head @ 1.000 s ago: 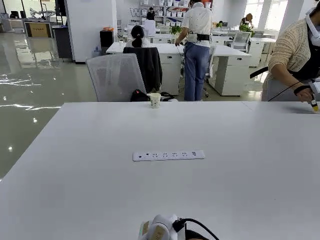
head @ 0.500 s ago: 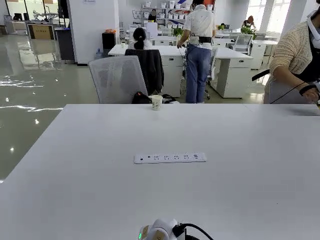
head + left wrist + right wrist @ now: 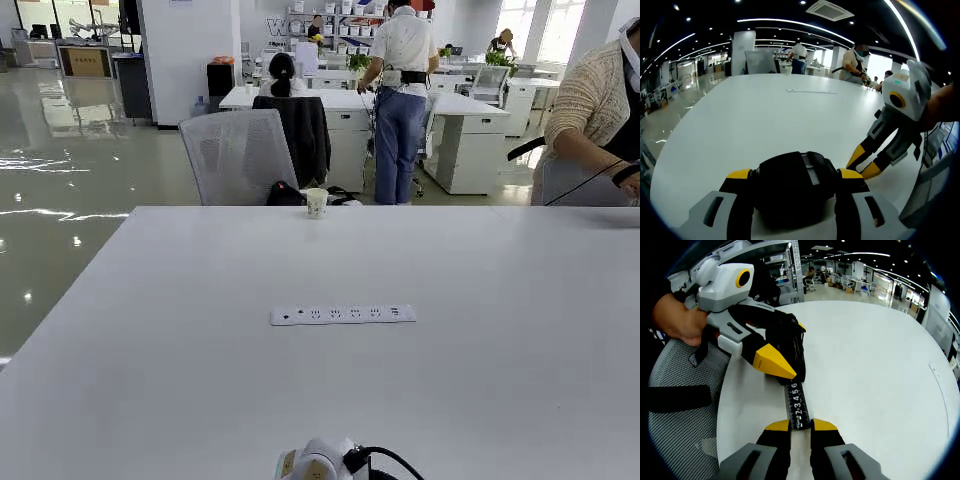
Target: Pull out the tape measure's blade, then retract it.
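The tape case [image 3: 790, 200] is clamped between the jaws of the left hand-held gripper [image 3: 795, 175], low over the bench [image 3: 765, 115], well nearer than the power strip [image 3: 810, 91]. The blade [image 3: 794, 402] tip is pinched by the right hand-held gripper [image 3: 800, 426]. A short length is exposed.

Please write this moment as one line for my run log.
step: blade partly out | left gripper: shut on tape measure case | right gripper: shut on blade | surface: white table

Right hand-held gripper [image 3: 800, 426], grey body, yellow-tipped jaws
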`<state>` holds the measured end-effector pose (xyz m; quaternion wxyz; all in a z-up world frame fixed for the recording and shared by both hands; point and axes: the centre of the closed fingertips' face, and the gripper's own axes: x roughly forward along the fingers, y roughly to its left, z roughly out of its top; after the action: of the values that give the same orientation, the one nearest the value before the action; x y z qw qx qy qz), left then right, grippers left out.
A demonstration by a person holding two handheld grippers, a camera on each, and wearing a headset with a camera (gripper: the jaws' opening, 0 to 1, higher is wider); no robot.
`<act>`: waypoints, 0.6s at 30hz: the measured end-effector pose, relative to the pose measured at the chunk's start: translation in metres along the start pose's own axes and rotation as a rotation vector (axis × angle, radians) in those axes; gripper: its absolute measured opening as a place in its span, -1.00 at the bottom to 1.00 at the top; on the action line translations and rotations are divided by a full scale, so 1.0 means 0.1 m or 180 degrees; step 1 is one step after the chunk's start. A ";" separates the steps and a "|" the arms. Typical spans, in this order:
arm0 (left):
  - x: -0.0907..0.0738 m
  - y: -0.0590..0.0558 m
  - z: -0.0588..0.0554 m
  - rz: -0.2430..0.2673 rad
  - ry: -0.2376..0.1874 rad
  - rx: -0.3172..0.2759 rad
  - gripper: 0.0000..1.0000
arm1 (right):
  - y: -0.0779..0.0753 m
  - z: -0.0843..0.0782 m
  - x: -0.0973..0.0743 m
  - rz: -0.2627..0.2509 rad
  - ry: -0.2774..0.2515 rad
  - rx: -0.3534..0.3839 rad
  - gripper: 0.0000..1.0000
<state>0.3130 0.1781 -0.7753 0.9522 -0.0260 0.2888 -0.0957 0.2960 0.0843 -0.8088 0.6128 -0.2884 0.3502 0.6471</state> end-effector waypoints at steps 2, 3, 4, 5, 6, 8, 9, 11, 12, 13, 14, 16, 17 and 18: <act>0.00 0.00 0.00 -0.0001 -0.0001 -0.0004 0.22 | 0.00 0.00 0.01 0.0000 -0.0002 -0.0006 -0.78; 0.00 0.00 0.00 -0.0002 -0.0001 -0.0004 0.22 | 0.00 0.01 0.01 0.0001 -0.0002 -0.0007 -0.78; 0.00 0.00 0.00 -0.0003 0.0000 -0.0005 0.22 | 0.00 0.01 0.01 0.0001 -0.0002 -0.0007 -0.78; 0.00 0.00 0.00 -0.0003 0.0001 -0.0003 0.22 | 0.01 0.01 0.01 0.0003 -0.0002 -0.0008 -0.78; 0.00 0.00 0.00 -0.0002 0.0002 -0.0003 0.22 | 0.01 0.02 0.01 0.0004 -0.0004 -0.0008 -0.78; 0.00 0.00 0.00 -0.0002 0.0002 -0.0001 0.22 | 0.01 0.02 0.02 0.0006 -0.0010 -0.0009 -0.78; 0.00 0.00 0.00 -0.0002 0.0002 -0.0002 0.22 | 0.01 0.02 0.02 0.0005 -0.0014 -0.0006 -0.78; 0.00 0.00 0.00 -0.0002 0.0002 -0.0002 0.22 | 0.01 0.03 0.02 0.0005 -0.0019 0.0000 -0.78; 0.00 0.00 0.00 -0.0001 0.0002 -0.0002 0.22 | 0.01 0.03 0.03 0.0003 -0.0020 0.0001 -0.78; 0.00 0.00 0.00 -0.0001 0.0002 -0.0002 0.22 | 0.01 0.03 0.03 0.0003 -0.0020 0.0000 -0.78; 0.00 0.00 0.00 -0.0001 0.0002 -0.0003 0.22 | 0.01 0.03 0.03 0.0003 -0.0022 0.0000 -0.78; 0.00 0.00 0.00 -0.0002 0.0003 -0.0003 0.22 | 0.01 0.04 0.03 0.0004 -0.0028 0.0001 -0.78; 0.00 0.00 0.00 -0.0002 0.0003 -0.0005 0.22 | 0.01 0.04 0.03 0.0004 -0.0029 0.0000 -0.78; 0.00 0.00 0.00 -0.0001 0.0005 -0.0004 0.22 | 0.01 0.04 0.03 0.0005 -0.0031 -0.0003 -0.78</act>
<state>0.3129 0.1782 -0.7758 0.9520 -0.0265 0.2897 -0.0957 0.2947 0.0897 -0.8085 0.6137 -0.2853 0.3471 0.6492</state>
